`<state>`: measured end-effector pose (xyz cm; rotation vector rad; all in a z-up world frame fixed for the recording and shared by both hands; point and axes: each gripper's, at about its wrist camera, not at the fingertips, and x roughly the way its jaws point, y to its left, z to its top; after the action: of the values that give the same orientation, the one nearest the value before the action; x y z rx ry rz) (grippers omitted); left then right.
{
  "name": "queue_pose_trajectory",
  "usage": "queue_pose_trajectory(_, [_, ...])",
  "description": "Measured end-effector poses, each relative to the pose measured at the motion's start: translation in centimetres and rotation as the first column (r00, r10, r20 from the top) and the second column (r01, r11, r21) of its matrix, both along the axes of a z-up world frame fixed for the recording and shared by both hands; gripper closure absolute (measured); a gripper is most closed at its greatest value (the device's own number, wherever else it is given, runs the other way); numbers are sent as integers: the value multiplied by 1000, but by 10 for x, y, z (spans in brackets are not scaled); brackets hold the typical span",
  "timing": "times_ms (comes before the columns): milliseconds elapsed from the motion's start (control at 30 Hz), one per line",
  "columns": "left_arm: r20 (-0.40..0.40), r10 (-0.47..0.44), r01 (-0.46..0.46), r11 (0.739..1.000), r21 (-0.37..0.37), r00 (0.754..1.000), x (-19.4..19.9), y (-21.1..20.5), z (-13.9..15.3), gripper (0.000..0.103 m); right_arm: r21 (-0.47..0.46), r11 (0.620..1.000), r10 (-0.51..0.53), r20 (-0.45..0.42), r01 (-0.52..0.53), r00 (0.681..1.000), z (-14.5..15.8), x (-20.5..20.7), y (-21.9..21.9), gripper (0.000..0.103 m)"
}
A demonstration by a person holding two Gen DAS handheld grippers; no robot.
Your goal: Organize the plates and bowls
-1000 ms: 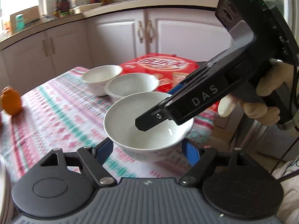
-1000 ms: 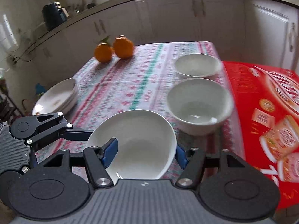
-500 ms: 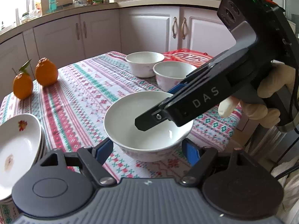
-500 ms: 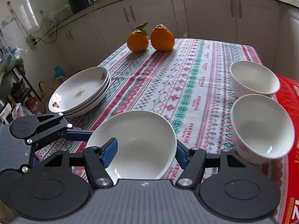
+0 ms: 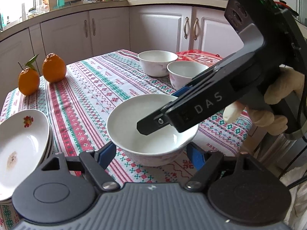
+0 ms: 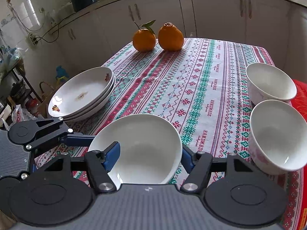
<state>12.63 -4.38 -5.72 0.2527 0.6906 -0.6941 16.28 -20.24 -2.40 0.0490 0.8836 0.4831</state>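
Left hand-held gripper (image 5: 150, 153) is closed on the sides of an empty white bowl (image 5: 134, 126), held low at the near edge of the table (image 5: 86, 88); whether it rests there cannot be told. Empty stacked plates (image 5: 21, 140) lie far left, and two empty bowls (image 5: 157, 62) stand far right. Right hand-held gripper (image 6: 149, 157), angled down in a gloved hand (image 5: 268, 111), has one finger inside the white bowl and one outside. Its jaws have just been opening, and pad contact cannot be told.
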Motion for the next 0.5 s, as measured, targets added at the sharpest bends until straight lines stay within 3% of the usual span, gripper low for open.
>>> queue_pose_trajectory(267, [12,-5,5,1000,11,1000,-1,0,-1,23,6,1000,14,7,-14,1000,-2,-1,2,26])
queue_pose_trajectory(400, [3,-12,12,1000,7,1000,-2,0,-2,15,23,1000,15,29,-16,999,0,-5,2,0])
queue_pose_trajectory(500, [-5,-14,14,1000,-10,1000,-3,2,0,14,32,999,23,36,-24,999,2,-7,0,0])
